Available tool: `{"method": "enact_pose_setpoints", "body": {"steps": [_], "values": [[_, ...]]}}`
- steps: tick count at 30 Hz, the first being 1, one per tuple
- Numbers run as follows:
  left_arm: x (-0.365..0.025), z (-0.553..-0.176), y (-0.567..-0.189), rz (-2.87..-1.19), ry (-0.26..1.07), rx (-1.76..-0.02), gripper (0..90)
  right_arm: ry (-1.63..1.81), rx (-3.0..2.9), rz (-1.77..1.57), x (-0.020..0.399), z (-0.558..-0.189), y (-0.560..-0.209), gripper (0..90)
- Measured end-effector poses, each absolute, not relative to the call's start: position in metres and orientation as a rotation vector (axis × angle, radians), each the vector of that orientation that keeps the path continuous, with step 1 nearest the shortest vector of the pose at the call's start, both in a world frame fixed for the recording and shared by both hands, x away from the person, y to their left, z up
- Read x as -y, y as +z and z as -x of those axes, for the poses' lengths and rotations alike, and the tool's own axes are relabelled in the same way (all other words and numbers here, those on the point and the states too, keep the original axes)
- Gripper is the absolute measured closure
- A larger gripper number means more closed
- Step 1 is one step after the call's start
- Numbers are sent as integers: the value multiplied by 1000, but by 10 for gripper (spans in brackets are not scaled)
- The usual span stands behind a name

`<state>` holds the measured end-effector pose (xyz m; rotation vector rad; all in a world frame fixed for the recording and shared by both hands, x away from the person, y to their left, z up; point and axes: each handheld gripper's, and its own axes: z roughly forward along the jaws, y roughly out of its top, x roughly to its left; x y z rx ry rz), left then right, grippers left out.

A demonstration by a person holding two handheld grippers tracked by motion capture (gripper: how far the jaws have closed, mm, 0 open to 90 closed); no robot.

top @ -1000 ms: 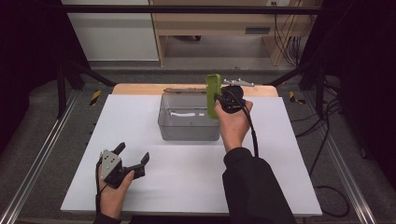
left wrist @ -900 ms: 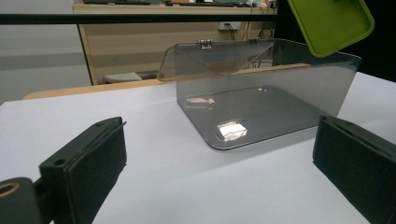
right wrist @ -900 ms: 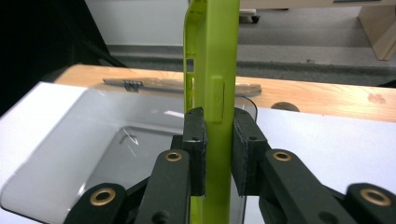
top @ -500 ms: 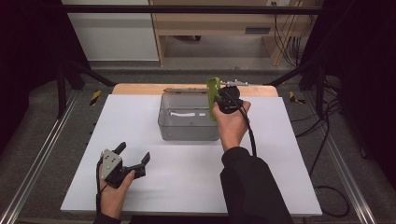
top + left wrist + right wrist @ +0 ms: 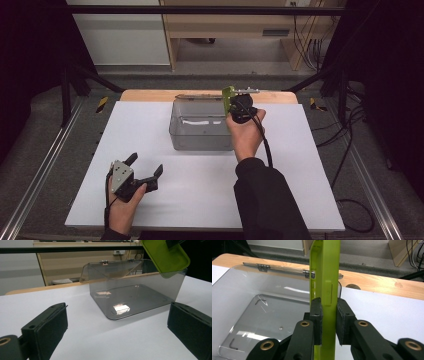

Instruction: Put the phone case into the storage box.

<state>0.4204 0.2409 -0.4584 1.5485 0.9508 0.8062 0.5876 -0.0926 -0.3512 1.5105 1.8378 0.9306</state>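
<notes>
My right gripper is shut on a flat lime-green plastic lid, held on edge above the right wall of a clear plastic box. In the right gripper view the pads press both faces of the green lid, with the clear box below and to the left. The box stands in the middle of the table, its hinged lid folded back. My left gripper rests open at the front left, nothing between its jaws. Its own view looks at the box and the green lid.
A white sheet covers the table, with a wooden edge at the back. Black frame bars and cables run along both sides. A cabinet and wooden furniture stand beyond the table.
The right gripper with the green lid has shifted slightly over the box's right wall. The left gripper has stayed where it was.
</notes>
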Motion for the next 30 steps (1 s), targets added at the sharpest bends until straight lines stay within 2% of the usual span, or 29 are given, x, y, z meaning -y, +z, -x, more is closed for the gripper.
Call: {"method": "enact_pose_setpoints", "body": {"steps": [30], "values": [[-236,-420,-459,-1592,806,-922,40,856,-1914,-1531,82,-596,-379,775]]}}
